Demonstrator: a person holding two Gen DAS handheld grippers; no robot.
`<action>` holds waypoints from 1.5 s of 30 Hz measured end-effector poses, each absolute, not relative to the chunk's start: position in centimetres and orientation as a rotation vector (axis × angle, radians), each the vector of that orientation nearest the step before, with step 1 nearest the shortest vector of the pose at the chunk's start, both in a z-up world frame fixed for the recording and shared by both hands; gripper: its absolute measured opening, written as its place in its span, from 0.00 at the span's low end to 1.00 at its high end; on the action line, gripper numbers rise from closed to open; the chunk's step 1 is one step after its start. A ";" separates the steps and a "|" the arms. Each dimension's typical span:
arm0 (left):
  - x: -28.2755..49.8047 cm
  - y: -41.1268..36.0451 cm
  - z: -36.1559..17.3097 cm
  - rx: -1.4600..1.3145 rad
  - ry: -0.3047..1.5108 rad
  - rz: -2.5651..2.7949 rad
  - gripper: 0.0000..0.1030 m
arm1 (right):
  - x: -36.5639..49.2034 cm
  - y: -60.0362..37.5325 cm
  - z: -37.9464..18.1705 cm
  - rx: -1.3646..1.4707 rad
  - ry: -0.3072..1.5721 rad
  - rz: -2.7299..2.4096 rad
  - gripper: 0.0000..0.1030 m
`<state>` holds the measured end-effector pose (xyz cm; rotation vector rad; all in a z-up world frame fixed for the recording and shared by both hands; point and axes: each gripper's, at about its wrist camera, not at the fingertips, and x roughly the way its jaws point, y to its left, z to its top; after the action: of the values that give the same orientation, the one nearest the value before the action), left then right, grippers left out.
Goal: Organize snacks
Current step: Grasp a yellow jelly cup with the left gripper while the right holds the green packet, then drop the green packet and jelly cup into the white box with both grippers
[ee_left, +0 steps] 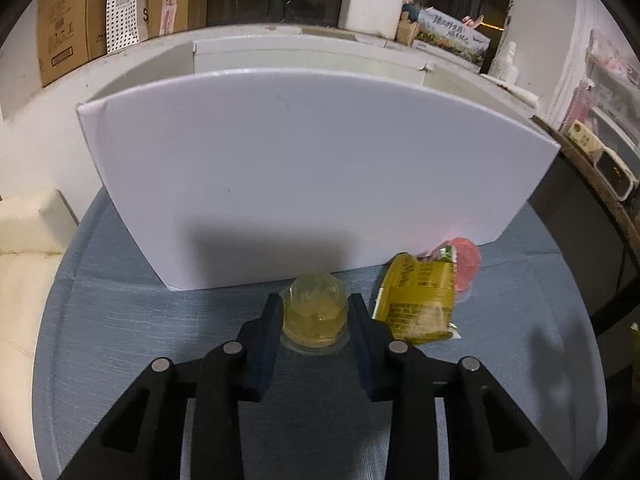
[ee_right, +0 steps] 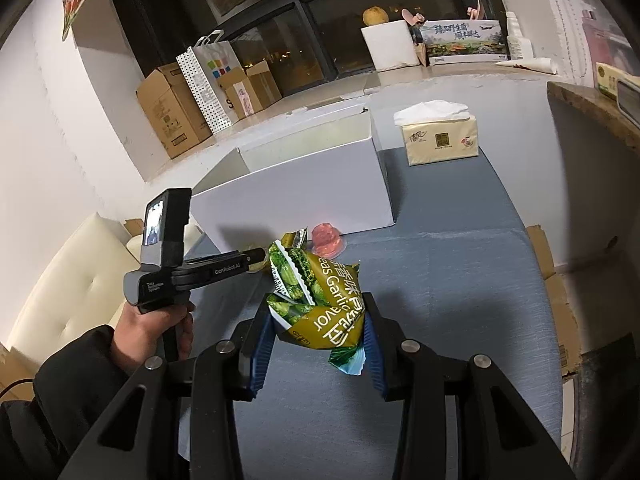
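Beside box, left gripper seemingly straddling jelly cup

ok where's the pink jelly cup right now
The pink jelly cup sits on the blue tablecloth against the white box, just behind the yellow snack packet, right of the left gripper.

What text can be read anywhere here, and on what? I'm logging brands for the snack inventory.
"GenRobot.AI": side of the left gripper.
"eas Garlic", "vor": partial words on the green pea packet in the right gripper; its Chinese characters are creased and unclear.
Yellow snack packet: print too blurred.
Tissue pack: logos too small.
Printed box on the windowsill: large Chinese characters, not legible.
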<state>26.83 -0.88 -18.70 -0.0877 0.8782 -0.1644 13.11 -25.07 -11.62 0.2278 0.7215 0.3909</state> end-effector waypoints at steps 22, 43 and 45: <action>19.2 2.3 -6.0 -0.109 0.598 -0.255 0.35 | 18.6 -19.3 -7.8 0.175 0.647 0.483 0.42; 31.8 3.1 -5.9 -0.023 0.634 -0.139 1.00 | 32.6 -18.2 -6.0 0.119 0.638 0.354 0.99; 31.7 3.1 -6.1 -0.026 0.644 -0.154 1.00 | 32.2 -18.5 -6.1 0.122 0.639 0.345 1.00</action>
<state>31.66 3.13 -6.09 -0.0257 0.6435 -0.1541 32.18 -18.51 -6.09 0.1224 0.6393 0.3452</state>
